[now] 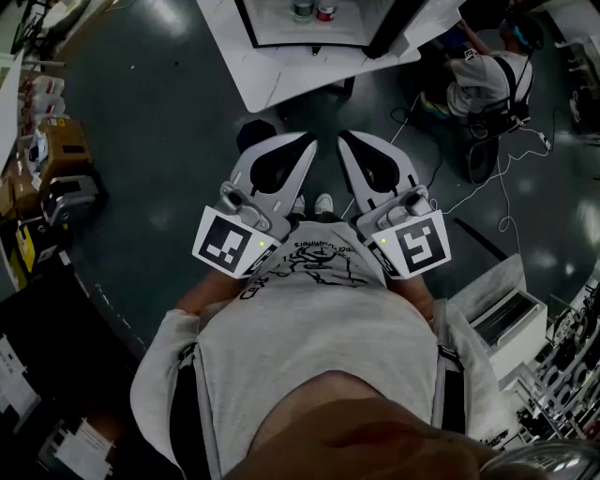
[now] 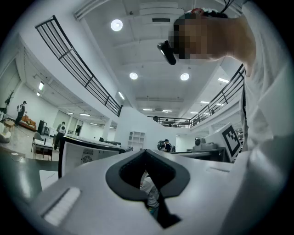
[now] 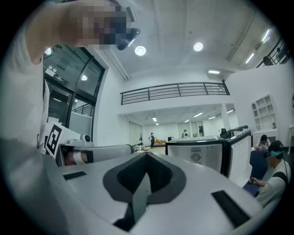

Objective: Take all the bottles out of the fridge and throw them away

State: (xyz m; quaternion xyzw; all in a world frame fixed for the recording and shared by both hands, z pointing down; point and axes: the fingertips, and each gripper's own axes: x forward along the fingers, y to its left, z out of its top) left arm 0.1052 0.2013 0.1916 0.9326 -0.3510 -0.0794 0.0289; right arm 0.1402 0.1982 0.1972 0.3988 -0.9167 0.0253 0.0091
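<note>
Ahead, we see 2 small round-topped things, 1 grey item (image 1: 302, 9) and 1 red item (image 1: 325, 11), too small to call bottles. They stand in a black-framed box (image 1: 246, 23) on the white table (image 1: 281, 75), well apart from our 2 grippers. The left gripper (image 1: 307, 141) and right gripper (image 1: 344, 139) are each closed and empty.

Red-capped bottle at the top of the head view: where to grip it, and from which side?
Probably the body just below the cap, jaws level. The red-capped bottle looks upright, and only its top shows. A grey-capped bottle stands close beside it on the picture's left, so come from the front, offset toward the freer right side.
</note>
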